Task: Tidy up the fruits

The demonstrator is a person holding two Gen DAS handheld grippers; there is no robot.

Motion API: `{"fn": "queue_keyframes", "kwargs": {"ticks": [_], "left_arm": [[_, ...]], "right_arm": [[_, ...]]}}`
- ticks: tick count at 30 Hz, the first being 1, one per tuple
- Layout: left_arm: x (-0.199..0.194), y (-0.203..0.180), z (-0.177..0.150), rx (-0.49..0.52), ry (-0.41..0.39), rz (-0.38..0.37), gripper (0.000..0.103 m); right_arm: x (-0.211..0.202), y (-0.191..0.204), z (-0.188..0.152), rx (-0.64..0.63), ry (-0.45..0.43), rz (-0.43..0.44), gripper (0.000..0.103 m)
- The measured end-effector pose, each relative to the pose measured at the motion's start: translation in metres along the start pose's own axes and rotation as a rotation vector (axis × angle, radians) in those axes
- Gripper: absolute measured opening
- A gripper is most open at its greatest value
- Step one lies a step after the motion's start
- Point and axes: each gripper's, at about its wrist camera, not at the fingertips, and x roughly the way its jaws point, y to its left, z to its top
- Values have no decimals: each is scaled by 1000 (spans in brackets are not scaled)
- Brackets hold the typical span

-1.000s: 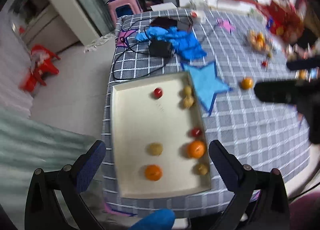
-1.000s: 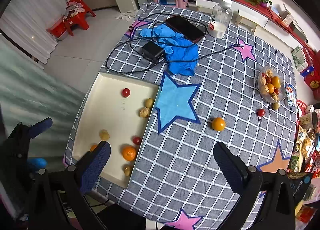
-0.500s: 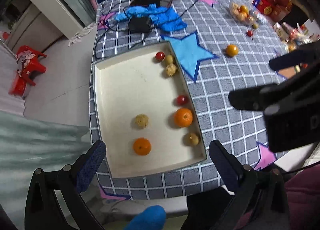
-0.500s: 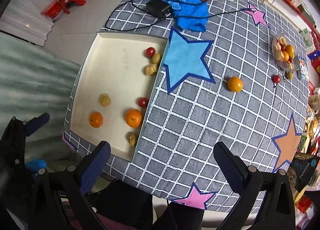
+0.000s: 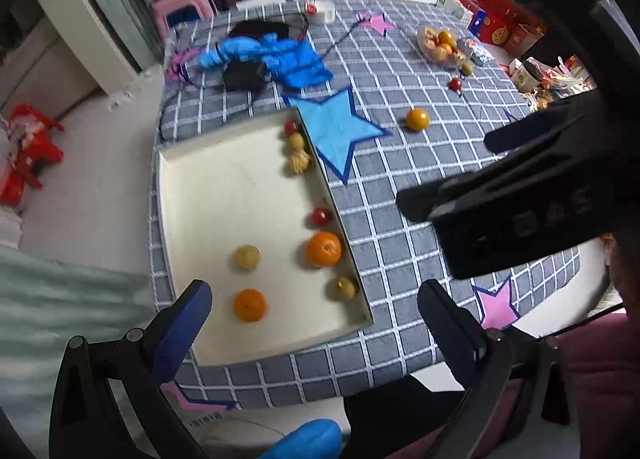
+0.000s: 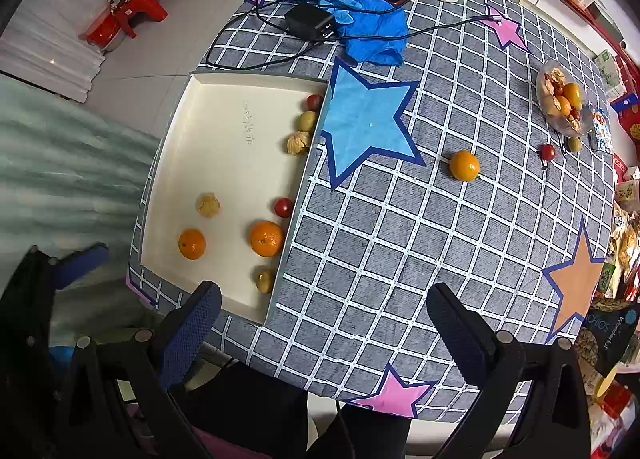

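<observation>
your shallow cream rectangular tray (image 6: pixel 224 115) sits at the table's left edge on the grey checked tablecloth (image 6: pixel 400 239). in it lie two oranges, one larger (image 6: pixel 266 238) against the right wall and one smaller (image 6: pixel 191 244) nearer the left, plus two small red fruits (image 6: pixel 283 206), two papery husked yellow fruits (image 6: pixel 208 204) and two small greenish-yellow round fruits (image 6: pixel 265 280), most of them lined along the right wall. a loose orange (image 6: pixel 464 165) rests on the cloth well right of the tray, past the blue star patch (image 6: pixel 366 119). farther right, a clear bowl (image 6: pixel 562 101) holds mixed orange, red and husked fruit, with a red fruit (image 6: pixel 547 152) and a green one just beside it. your left gripper (image 5: pixel 312 323) hangs over the tray's near end, fingers spread wide and holding nothing. your right gripper (image 6: pixel 324 327) hovers over the table's near edge, likewise spread and holding nothing.
</observation>
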Motion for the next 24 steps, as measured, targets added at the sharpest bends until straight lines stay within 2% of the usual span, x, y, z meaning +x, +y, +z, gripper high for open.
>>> {"fn": "queue_keyframes", "kwargs": {"ticks": [6, 24], "left_arm": [[12, -3, 0, 19, 52, 44, 103], [12, -2, -2, 21, 51, 45, 103]], "right_arm": [[0, 1, -1, -1, 1, 1, 103], [4, 1, 1, -1, 11, 2, 103]]}}
